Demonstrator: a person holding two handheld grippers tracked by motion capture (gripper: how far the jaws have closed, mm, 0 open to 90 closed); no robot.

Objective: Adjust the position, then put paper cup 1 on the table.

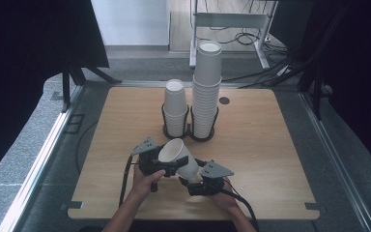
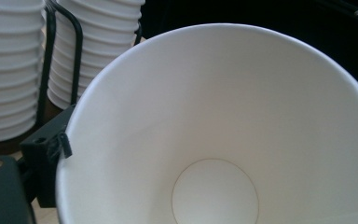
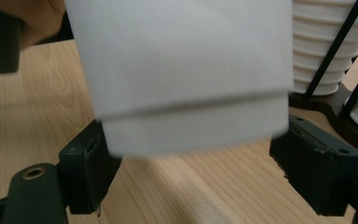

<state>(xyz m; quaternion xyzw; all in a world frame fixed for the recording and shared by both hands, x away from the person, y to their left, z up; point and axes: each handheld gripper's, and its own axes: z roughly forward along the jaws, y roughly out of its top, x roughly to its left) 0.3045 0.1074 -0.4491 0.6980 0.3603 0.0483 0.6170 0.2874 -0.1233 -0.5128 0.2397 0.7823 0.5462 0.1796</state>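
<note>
High view: a fixed camera above the person's side, looking forward and down over the whole table (image 1: 270, 145), with floor and frames beyond. Left gripper view: very near, facing into the mouth of the paper cup (image 2: 223, 140). Right gripper view: low above the tabletop, close on the cup's base. All three views share the cup and the stacked cups (image 1: 206, 92) in their black wire holders (image 1: 189, 130).
</note>
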